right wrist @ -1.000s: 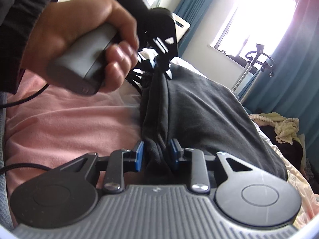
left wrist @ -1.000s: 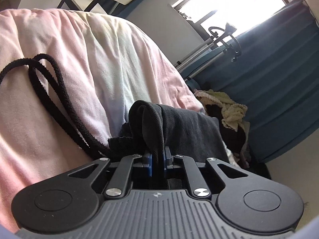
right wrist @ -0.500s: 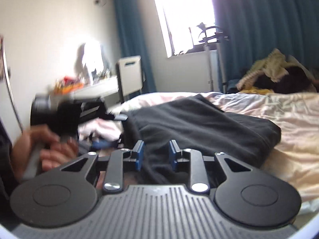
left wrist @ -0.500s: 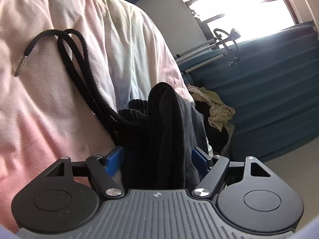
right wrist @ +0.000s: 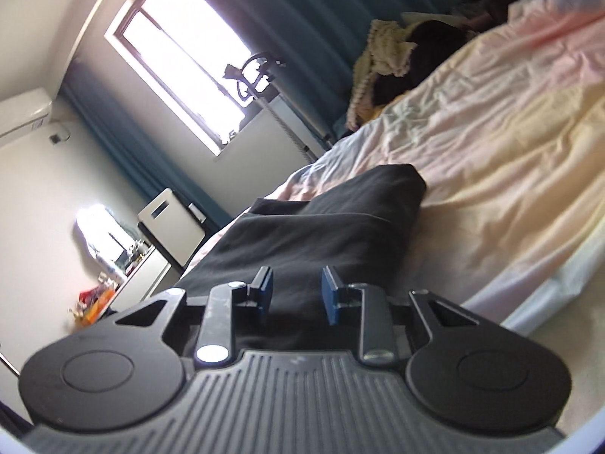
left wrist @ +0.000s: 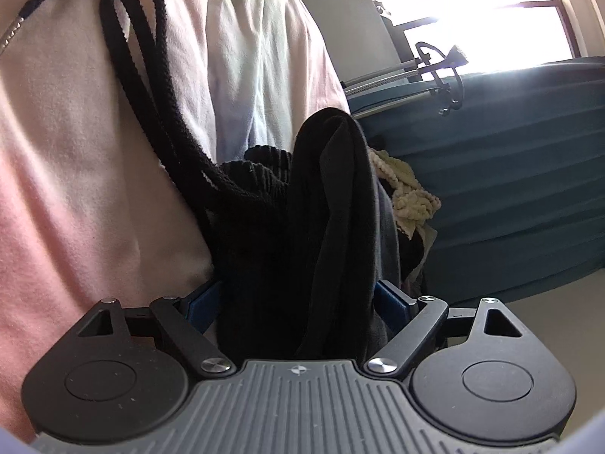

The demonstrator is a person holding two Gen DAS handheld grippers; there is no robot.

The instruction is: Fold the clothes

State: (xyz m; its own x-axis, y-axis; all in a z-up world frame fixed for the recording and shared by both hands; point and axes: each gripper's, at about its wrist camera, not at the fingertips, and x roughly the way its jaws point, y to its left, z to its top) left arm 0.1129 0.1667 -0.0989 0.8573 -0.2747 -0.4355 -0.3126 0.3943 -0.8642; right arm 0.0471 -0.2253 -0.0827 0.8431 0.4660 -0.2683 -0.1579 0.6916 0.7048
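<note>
one thick black knit garment (left wrist: 325,227) bunches upright, braided drawstring (left wrist: 151,87) trailing.

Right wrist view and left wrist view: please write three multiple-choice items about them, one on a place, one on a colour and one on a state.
1. Where is the cream knitted cloth?
A) in a drawer
B) beside the teal curtain
C) on a chair

2. What colour is the drawstring cord?
A) white
B) red
C) black

3. How is the dark garment?
A) lying on the pink bedcover
B) hanging on a hanger
C) rolled into a ball

Answers:
1 B, it lies heaped right against the curtain.
2 C, it shows black against the pale cover.
3 A, it lies spread out on the bed.
</note>
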